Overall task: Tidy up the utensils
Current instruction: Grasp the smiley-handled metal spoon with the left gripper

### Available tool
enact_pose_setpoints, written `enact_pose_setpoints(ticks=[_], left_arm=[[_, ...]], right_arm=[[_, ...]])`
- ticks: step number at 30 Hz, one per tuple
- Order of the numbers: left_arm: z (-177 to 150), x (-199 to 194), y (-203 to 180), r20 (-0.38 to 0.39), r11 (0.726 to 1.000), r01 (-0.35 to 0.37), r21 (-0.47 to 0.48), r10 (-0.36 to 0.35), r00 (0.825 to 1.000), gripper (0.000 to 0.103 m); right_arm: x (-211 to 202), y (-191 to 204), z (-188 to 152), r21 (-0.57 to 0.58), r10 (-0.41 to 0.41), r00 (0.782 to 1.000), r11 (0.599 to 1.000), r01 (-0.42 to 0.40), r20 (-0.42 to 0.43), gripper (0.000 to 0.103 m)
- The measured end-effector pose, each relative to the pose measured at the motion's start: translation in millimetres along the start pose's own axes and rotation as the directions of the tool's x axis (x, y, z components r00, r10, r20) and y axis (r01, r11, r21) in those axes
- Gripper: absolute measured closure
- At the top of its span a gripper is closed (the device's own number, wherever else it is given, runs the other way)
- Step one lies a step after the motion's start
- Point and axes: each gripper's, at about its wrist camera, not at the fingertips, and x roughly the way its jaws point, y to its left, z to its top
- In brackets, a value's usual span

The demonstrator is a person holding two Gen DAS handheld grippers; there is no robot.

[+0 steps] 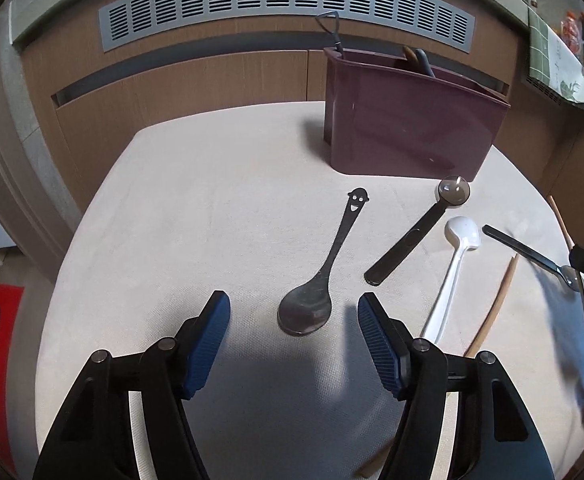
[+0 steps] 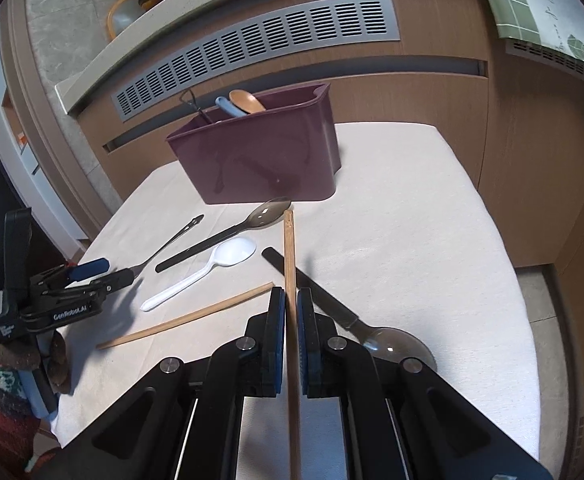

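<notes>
**One chopstick gripped, five utensils still on the cloth**

Two grippers are at work over the cloth-covered table (image 2: 432, 216). On the left, the left gripper (image 1: 294, 314) hovers with its jaws wide apart and empty, just short of the bowl of a smiley-handled spoon (image 1: 326, 270). Right of that lie a dark-handled spoon (image 1: 418, 232), then a white plastic spoon (image 1: 454, 268), then a loose chopstick (image 2: 188, 316) angled across the cloth. Further right, the right gripper (image 2: 291, 312) has its jaws closed on the second chopstick (image 2: 289, 256), which points forward at the purple bin (image 2: 260, 160) at the back of the table; a large spoon (image 2: 376, 334) lies under and just right of the fingers.

The step in hand looks like carrying that chopstick to the bin, where a few utensils already stand. To do it well, keep the grip firm, tip the stick towards upright, and lower it clear of the rim and of the handles inside.
</notes>
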Motion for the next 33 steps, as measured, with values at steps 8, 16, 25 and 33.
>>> enact_pose_setpoints(ticks=[8, 16, 25, 33], left_arm=[[-3, 1, -7, -0.01, 0.995, 0.103, -0.003, -0.103, 0.995, 0.037], [3, 9, 4, -0.031, 0.993, 0.104, -0.057, -0.106, 0.994, 0.053], [9, 15, -5, -0.044, 0.998, 0.064, 0.009, -0.064, 0.997, 0.071], [0, -16, 11, 0.092, 0.992, 0.079, -0.099, -0.07, 0.993, 0.074]], right_arm=[[8, 9, -1, -0.014, 0.004, 1.0, 1.0, -0.005, -0.026, 0.097], [15, 13, -3, -0.029, 0.008, 0.999, 1.0, -0.01, -0.053, 0.097], [24, 20, -9, -0.119, -0.02, 0.992, 0.993, 0.005, -0.127, 0.095], [44, 21, -3, -0.167, -0.07, 0.98, 0.985, 0.038, -0.189, 0.087]])
